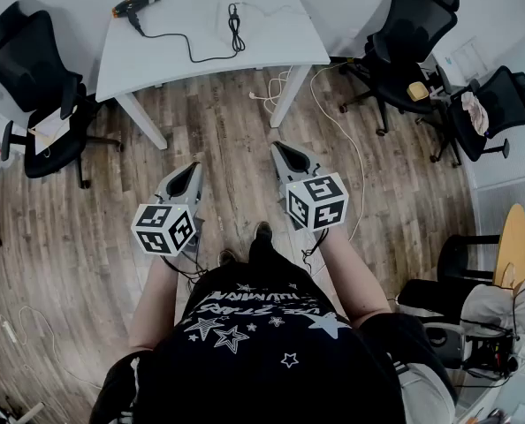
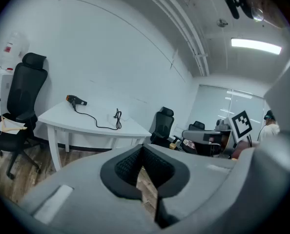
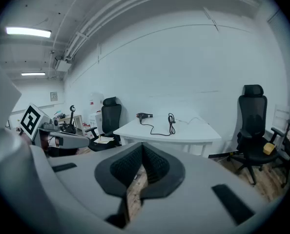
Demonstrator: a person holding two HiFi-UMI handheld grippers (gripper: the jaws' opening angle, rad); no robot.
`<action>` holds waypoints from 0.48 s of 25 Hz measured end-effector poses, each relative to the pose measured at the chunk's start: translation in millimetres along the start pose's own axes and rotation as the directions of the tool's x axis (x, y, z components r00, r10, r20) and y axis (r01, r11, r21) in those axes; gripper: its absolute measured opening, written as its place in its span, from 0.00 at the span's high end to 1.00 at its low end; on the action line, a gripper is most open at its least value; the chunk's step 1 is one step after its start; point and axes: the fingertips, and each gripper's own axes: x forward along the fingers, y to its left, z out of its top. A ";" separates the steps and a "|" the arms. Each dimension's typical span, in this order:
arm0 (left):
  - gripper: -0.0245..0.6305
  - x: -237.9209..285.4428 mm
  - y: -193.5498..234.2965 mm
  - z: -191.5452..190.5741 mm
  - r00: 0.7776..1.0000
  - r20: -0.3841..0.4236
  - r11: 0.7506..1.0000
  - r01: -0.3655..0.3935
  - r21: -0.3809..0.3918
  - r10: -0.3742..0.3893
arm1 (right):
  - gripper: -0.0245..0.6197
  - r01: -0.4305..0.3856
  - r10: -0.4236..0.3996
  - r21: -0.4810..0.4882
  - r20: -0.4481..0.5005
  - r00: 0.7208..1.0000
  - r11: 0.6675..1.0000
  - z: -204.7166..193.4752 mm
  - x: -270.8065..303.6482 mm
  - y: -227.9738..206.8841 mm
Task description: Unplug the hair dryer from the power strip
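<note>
Black hair dryer, curved white table

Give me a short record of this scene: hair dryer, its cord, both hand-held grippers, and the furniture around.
hair dryer: lies at the far left corner of the white table
cord: black, runs across the tabletop to a bundled loop; where it plugs in cannot be told
left hand-held gripper: jaws together, empty, well short of the table
right hand-held gripper: jaws together, empty, well short of the table
chairs: black office chairs on both sides of the table
</note>
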 end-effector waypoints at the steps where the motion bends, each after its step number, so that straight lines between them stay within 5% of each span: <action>1: 0.95 -0.9 1.0 0.1 1.000 0.001 1.000 -0.002 -0.002 0.002 | 0.95 0.003 -0.003 0.000 0.002 1.000 1.000 0.3 -1.1 0.1; 12: 0.95 -14.4 -3.1 -8.7 1.000 -0.003 1.000 0.011 -0.009 -0.011 | 0.95 -0.001 0.000 -0.020 -0.016 1.000 1.000 -7.3 -8.0 18.6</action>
